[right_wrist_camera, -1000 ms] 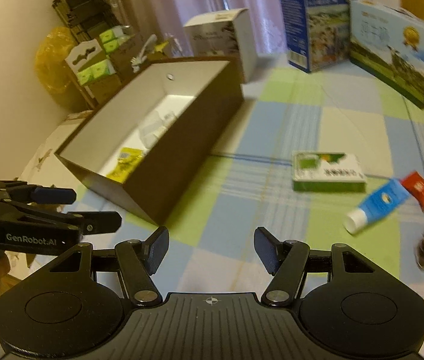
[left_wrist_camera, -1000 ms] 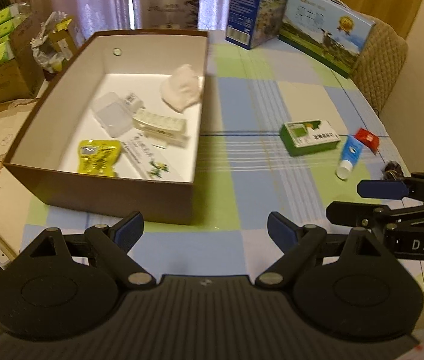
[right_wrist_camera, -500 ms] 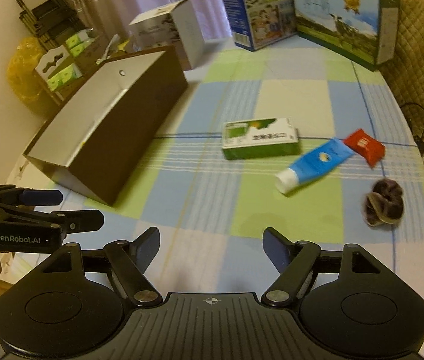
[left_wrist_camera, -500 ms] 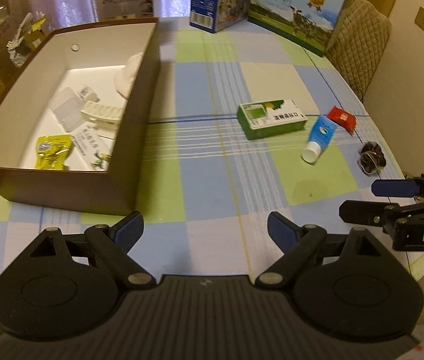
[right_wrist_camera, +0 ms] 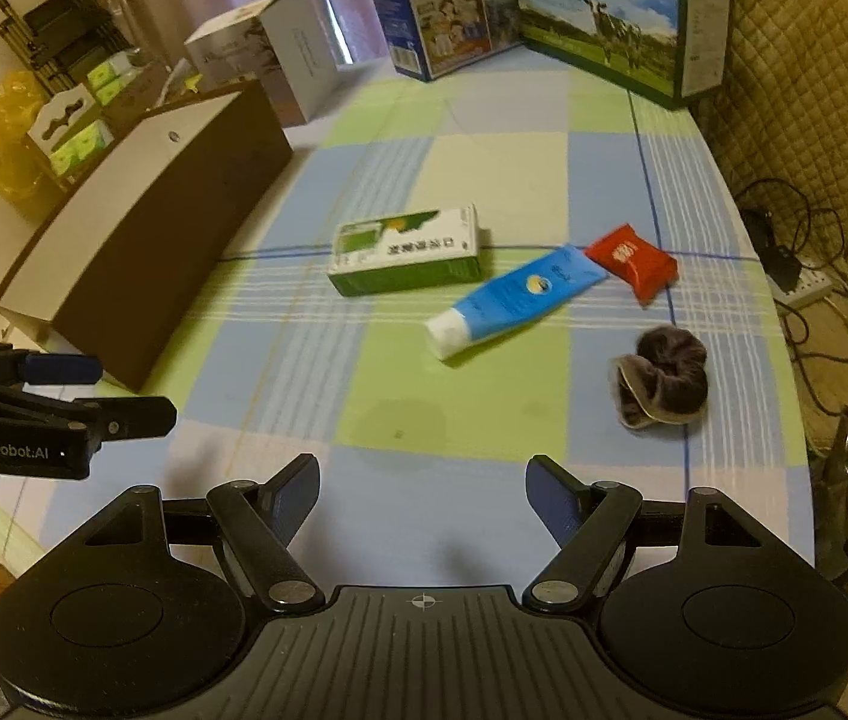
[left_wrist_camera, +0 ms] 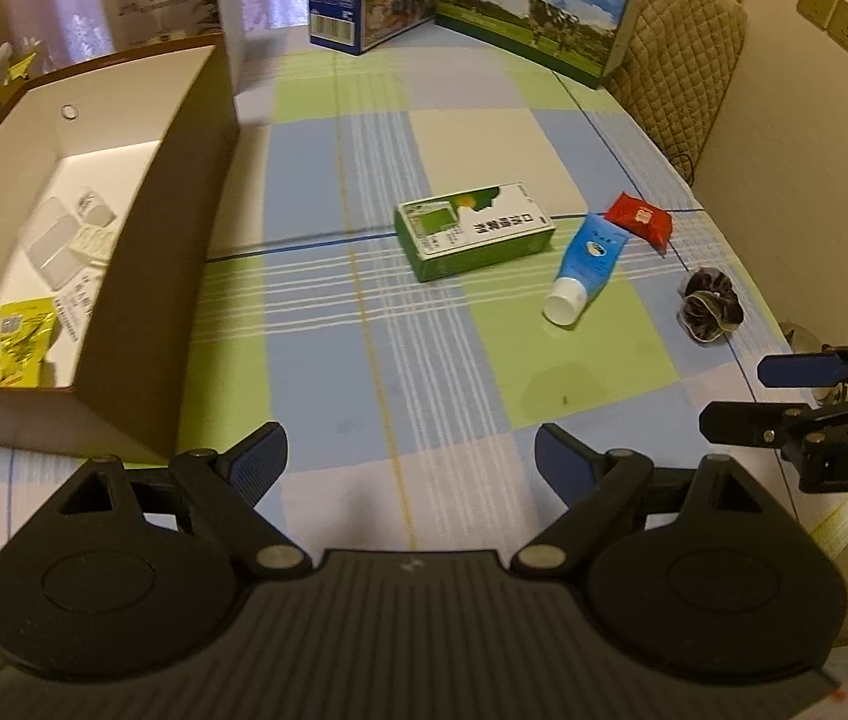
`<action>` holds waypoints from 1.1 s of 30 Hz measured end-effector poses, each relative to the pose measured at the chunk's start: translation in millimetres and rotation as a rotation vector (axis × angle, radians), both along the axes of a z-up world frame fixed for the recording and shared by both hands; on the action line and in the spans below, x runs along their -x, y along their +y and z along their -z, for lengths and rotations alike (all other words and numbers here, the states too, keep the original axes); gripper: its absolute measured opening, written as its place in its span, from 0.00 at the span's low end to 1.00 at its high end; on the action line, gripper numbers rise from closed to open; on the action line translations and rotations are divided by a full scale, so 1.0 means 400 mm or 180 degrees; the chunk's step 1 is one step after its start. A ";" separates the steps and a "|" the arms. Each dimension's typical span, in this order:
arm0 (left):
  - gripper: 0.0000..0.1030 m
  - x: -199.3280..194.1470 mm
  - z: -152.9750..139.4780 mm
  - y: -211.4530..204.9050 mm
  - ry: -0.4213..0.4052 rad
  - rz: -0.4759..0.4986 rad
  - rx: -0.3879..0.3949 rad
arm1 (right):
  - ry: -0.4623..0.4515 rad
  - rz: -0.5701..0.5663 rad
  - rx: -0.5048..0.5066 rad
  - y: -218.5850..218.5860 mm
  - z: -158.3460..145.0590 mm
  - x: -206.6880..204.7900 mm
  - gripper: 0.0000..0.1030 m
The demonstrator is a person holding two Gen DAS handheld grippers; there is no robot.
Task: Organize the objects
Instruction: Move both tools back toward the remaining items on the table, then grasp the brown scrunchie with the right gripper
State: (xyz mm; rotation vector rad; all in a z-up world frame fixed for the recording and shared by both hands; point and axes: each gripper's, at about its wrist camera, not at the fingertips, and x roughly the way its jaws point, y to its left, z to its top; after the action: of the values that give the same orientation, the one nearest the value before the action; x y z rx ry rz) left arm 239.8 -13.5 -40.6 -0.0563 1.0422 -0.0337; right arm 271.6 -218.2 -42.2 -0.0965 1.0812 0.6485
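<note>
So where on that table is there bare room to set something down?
The widest free patch lies between the brown box and the green carton, running toward the grippers. Cloth behind the carton is bare too. It is crowded by the tube, red packet and scrunchie.

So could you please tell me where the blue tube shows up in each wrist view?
Left wrist: blue tube right of centre, white cap toward the camera.
Right wrist: blue tube at centre, lying diagonally.
Shared landmark: the red packet at the tube's far end.
</note>
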 end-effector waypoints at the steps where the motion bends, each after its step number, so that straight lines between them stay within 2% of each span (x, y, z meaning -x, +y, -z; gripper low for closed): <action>1: 0.85 -0.006 0.007 -0.006 0.0012 0.0011 0.0004 | -0.0001 0.0014 0.0044 -0.007 0.007 -0.005 0.71; 4: 0.85 -0.020 0.024 -0.022 0.0046 0.0033 0.0005 | -0.0057 0.0117 0.0134 -0.031 0.023 -0.019 0.71; 12: 0.85 -0.053 0.048 -0.035 0.0028 0.0057 -0.0016 | -0.0146 0.0484 0.0080 -0.112 0.040 -0.074 0.71; 23: 0.85 -0.108 0.090 -0.050 0.0004 0.0217 -0.0133 | -0.0401 0.0519 0.0157 -0.137 0.100 -0.145 0.70; 31: 0.85 -0.172 0.131 -0.042 0.0017 0.0318 -0.0255 | -0.0368 0.0482 0.0219 -0.134 0.152 -0.216 0.60; 33: 0.85 -0.190 0.136 -0.039 0.0011 0.0351 -0.0269 | -0.0359 0.0457 0.0225 -0.131 0.160 -0.226 0.53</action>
State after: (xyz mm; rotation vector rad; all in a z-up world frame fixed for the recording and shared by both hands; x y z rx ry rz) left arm 315.8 -29.2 -94.9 0.0779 1.0483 -0.0897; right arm 362.0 -270.4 -106.0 -0.1140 0.9925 0.4704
